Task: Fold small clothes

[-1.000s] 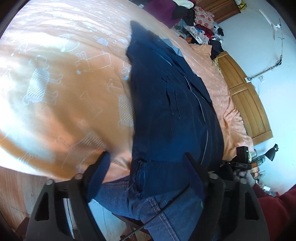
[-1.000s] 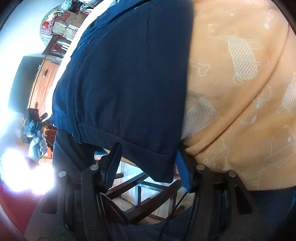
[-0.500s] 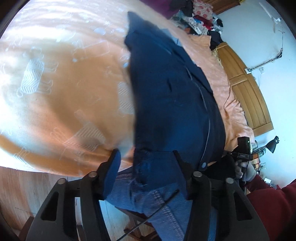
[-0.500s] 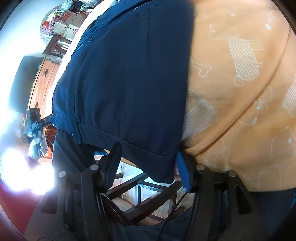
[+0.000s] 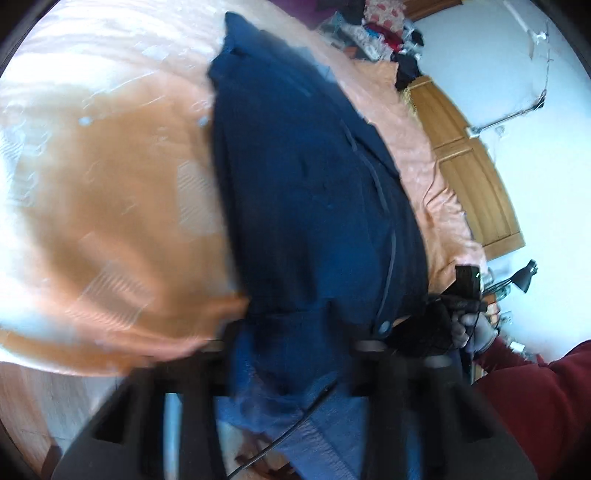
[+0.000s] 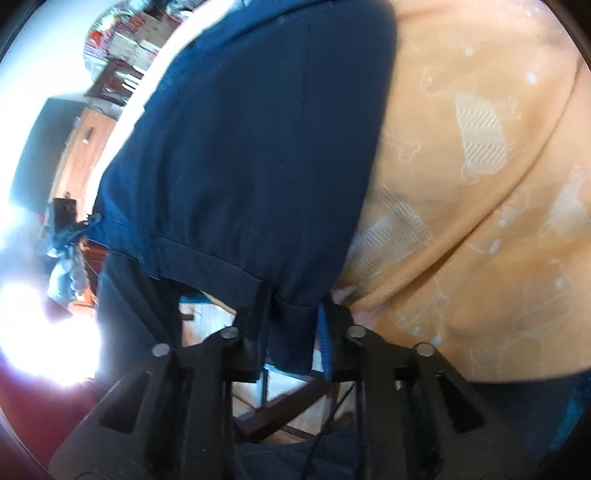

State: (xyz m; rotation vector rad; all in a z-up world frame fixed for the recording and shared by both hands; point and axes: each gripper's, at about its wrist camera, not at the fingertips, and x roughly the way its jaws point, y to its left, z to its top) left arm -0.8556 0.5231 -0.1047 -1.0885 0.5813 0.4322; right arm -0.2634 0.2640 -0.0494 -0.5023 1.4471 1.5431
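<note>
A navy blue garment [image 5: 314, 192] lies lengthwise on an orange bedspread [image 5: 110, 221], its hem hanging over the near edge of the bed. My left gripper [image 5: 291, 332] is open and blurred, with the hem's left corner between its fingers. In the right wrist view the same garment [image 6: 251, 147] fills the upper left. My right gripper [image 6: 290, 325] straddles the hem's right corner, jaws narrowed but still apart, and the cloth creases between them. The right gripper's body [image 5: 465, 291] and the gloved hand [image 5: 476, 332] holding it also show in the left wrist view.
The printed orange bedspread [image 6: 480, 221] spreads out to the right of the garment. A person's denim leg [image 5: 325, 424] and red sleeve [image 5: 535, 398] are close below. A dark wooden chair [image 6: 288, 410] stands under the bed edge. A wooden wardrobe [image 5: 476, 184] and a clothes pile [image 5: 380, 29] lie beyond.
Both grippers have narrowed their jaws around the hem corners and pushed in toward the bed edge. The right corner of the hem now creases between the fingers.
</note>
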